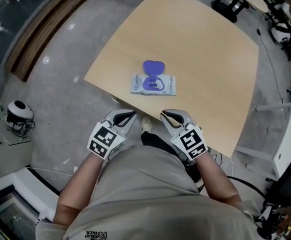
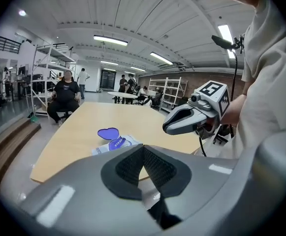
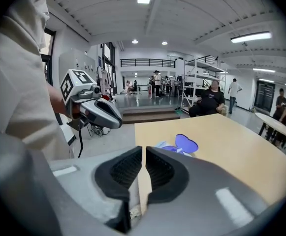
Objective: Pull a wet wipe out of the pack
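The wet wipe pack (image 1: 154,84) lies flat on the light wooden table (image 1: 205,59), near its front edge, with the purple lid (image 1: 154,67) flipped open toward the far side. The pack (image 2: 114,144) and lid (image 3: 186,143) also show in both gripper views. My left gripper (image 1: 126,115) and right gripper (image 1: 169,115) hover side by side off the table's near edge, close to the body, both short of the pack. The left gripper's pads (image 2: 133,166) meet at the tip. Only a hairline slit shows between the right gripper's pads (image 3: 128,168). Neither holds anything.
Grey floor lies left of the table, with long wooden boards (image 1: 45,29) and a white round device (image 1: 18,111) on it. White furniture (image 1: 285,144) stands to the right. A seated person (image 2: 65,98), shelving and other tables fill the hall behind.
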`<state>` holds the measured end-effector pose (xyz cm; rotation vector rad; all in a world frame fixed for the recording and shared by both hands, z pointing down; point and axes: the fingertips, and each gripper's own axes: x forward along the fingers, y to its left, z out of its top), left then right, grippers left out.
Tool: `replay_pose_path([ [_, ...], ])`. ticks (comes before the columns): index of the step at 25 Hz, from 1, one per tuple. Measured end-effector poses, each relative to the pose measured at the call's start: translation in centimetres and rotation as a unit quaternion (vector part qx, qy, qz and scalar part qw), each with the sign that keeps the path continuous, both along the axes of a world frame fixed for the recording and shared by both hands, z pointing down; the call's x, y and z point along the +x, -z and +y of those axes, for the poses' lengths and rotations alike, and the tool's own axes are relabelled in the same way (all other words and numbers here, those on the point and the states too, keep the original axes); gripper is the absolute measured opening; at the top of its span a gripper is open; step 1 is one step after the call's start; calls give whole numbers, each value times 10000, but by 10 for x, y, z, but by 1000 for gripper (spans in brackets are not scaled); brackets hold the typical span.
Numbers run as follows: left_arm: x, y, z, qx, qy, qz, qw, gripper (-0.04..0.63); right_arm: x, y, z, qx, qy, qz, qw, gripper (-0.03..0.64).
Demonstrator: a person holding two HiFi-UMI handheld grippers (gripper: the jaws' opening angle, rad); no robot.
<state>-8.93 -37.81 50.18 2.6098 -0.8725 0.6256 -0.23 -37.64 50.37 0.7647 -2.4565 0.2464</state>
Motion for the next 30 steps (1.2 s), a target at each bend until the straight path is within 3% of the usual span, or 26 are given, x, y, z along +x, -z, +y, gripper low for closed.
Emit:
replay_pose_path([
  [14, 7, -93, -95, -628, 608, -567, 9945, 6, 31, -76, -96, -356, 196, 263, 9988, 46],
  [20, -15, -130, -109, -844, 799, -915, 9890, 6, 23, -97, -110, -457, 255, 401, 9978, 54],
  [30, -19, -177, -134, -1305, 996, -1121, 9800, 6, 26, -133, -143, -629, 455, 661, 9948, 54],
])
